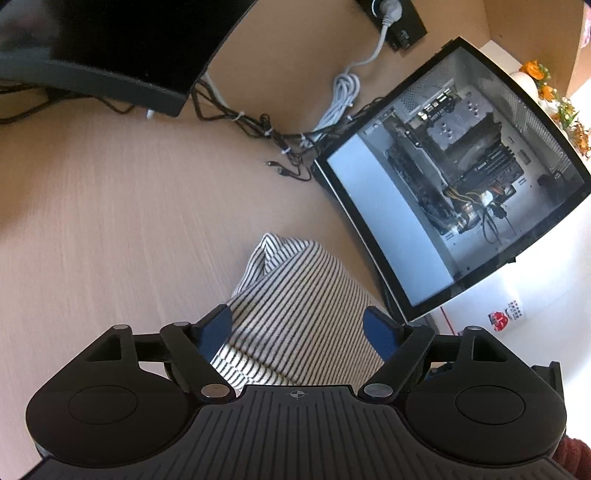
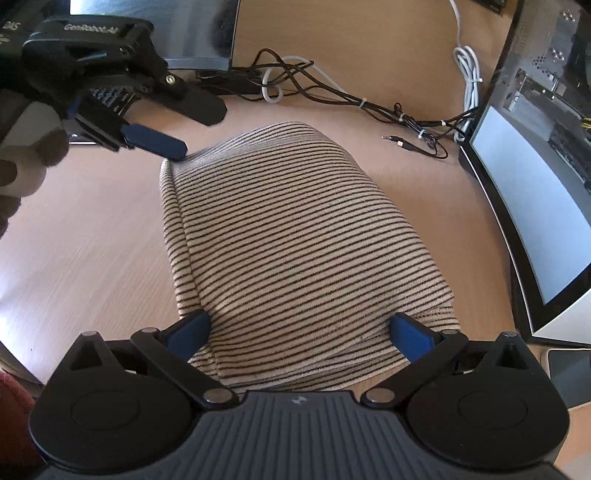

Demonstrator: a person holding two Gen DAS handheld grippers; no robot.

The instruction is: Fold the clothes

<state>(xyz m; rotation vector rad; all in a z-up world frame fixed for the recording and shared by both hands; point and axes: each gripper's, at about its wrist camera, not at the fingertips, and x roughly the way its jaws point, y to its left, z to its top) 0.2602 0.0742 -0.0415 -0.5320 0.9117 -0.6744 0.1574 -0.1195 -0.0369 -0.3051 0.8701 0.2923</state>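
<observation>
**Striped garment folded on desk, both grippers spread wide**

Left gripper (image 1: 297, 326): fingers apart, blue pads (image 1: 218, 328) either side of the garment (image 1: 295, 295), cloth visible in the gap, not pinched. In the right wrist view the same gripper (image 2: 177, 125) sits far left, one blue fingertip touching or just over the garment's far-left corner; can't tell which. A hand (image 2: 22, 162) holds it at the left edge.

Garment: beige with thin dark stripes, folded into a compact rectangle, flat on the wooden desk (image 1: 110, 206). Layered edges show along its left side and near edge. One corner at the far end sticks up slightly in the left wrist view.

Right gripper (image 2: 299, 330): fingers wide apart, straddling the near edge of the garment (image 2: 295, 236). Pads sit just beside the cloth on each side; no squeeze visible, fabric lies undisturbed between them.

Far side of desk: monitor (image 1: 110, 48) at far left, black cable bundle (image 1: 273, 136) with white ties running across, loose jack plug (image 2: 397, 140) lying apart from the garment, coiled white cable (image 1: 345, 88) going up to a socket (image 1: 391, 11).

Right: PC case (image 1: 461, 173) with glass side panel, internals visible, standing just beside the garment's right edge. Orange flowers (image 1: 546, 85) behind it at far right
</observation>
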